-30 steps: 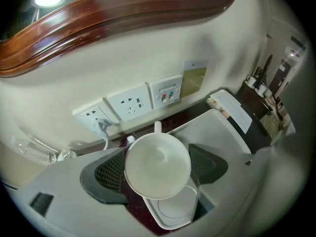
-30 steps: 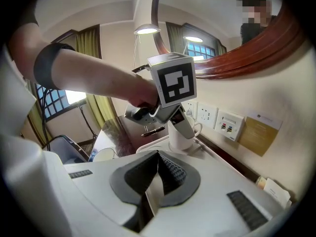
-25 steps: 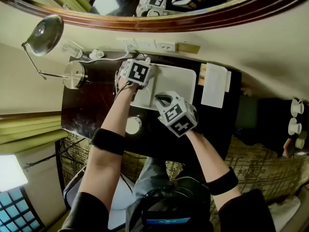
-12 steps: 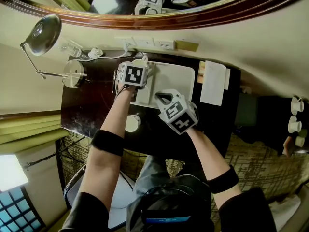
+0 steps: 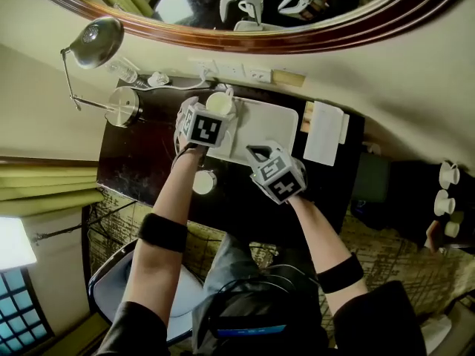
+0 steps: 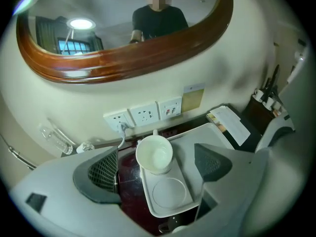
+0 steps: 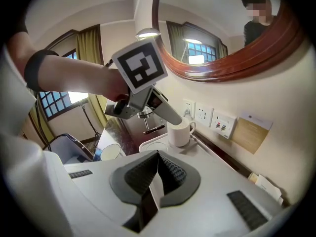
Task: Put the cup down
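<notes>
A white cup [image 6: 154,153] stands upright on the left end of a white tray [image 6: 190,144], beside a round recess in it. My left gripper [image 6: 157,168] hangs just above the cup. Its jaws have just been opening and stand wide, one pad on each side of the cup and clear of it. From the head view, the cup [image 5: 219,104] shows just beyond the left gripper [image 5: 210,114]. My right gripper [image 7: 157,174] is shut on nothing and held back over the tray's near side [image 7: 212,157]; it faces the cup [image 7: 180,132].
A second white cup [image 5: 204,182] sits on the dark table [image 5: 141,162] nearer to me. A desk lamp [image 5: 111,73] stands at the left. Papers [image 5: 324,132] lie right of the tray. Wall sockets [image 6: 148,115] and a wood-framed mirror [image 6: 123,63] are behind.
The left gripper has risen off the cup, which now shows uncovered on the tray. The right gripper has kept still.
</notes>
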`<state>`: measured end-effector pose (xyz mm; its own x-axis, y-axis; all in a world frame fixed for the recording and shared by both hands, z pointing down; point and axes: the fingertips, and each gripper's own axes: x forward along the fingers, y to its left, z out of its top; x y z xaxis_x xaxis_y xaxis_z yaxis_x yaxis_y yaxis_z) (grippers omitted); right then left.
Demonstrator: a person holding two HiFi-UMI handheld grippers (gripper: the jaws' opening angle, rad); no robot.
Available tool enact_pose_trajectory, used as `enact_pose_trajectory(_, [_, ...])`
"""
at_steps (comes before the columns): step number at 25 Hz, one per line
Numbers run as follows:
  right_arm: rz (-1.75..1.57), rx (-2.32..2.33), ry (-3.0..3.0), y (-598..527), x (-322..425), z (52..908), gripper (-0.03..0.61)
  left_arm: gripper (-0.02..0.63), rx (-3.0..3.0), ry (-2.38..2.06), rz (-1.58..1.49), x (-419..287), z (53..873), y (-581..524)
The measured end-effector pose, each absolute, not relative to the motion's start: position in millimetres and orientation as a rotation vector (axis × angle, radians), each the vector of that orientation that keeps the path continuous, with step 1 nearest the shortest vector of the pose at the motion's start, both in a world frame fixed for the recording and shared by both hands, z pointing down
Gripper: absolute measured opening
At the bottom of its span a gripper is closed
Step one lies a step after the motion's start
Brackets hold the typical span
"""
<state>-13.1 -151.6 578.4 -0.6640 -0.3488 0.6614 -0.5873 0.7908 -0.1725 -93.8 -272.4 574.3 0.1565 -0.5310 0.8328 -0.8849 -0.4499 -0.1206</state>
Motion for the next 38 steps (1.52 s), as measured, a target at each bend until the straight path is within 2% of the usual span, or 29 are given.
enact_pose_trajectory(3, [0.483, 0.681, -2.347, -145.2, -8.2, 569.0, 0.017, 0.481, 2.067, -1.374, 1.149, -91.1, 547.6, -253.9])
enact_pose_trajectory(5, [0.471, 0.669, -2.349, -141.1, -6.7, 561.7, 0.017, 0.418, 2.081, -1.396, 1.102, -90.0, 531.3, -239.2])
enact_pose_trajectory(8, [0.439, 0.652, -2.353, -135.3, -3.9, 551.2, 0.017, 0.362, 2.09, -1.473, 1.05, -95.7, 504.6, -216.1])
enact_pose_trajectory(12, [0.387, 0.625, -2.361, -124.1, -1.1, 537.0, 0.017, 0.22, 2.111, -1.566, 0.953, -105.6, 471.4, -181.1])
enact_pose_trajectory(15, [0.352, 0.618, -2.376, -115.7, 0.6, 531.0, 0.017, 0.202, 2.172, -1.532, 0.872, -98.1, 460.8, -149.0])
enact_pose_trajectory(20, [0.309, 0.585, -2.379, -98.0, 4.0, 529.3, 0.017, 0.097, 2.177, -1.557, 0.8, -99.5, 454.9, -102.9])
enact_pose_trajectory(22, [0.304, 0.572, -2.38, -90.1, 3.9, 529.8, 0.017, 0.08, 2.156, -1.571, 0.768, -103.7, 456.9, -87.2])
enact_pose_trajectory(26, [0.296, 0.544, -2.365, -74.6, 1.1, 527.0, 0.017, 0.006, 2.097, -1.635, 0.693, -124.5, 463.6, -61.5])
enact_pose_trajectory(28, [0.281, 0.535, -2.369, -70.3, -1.3, 524.6, 0.017, -0.012, 2.07, -1.645, 0.652, -130.9, 462.5, -48.6])
enact_pose_trajectory(38, [0.264, 0.5, -2.334, -49.8, 2.4, 535.6, 0.017, -0.012, 1.982, -1.711, 0.546, -160.8, 482.5, -6.5])
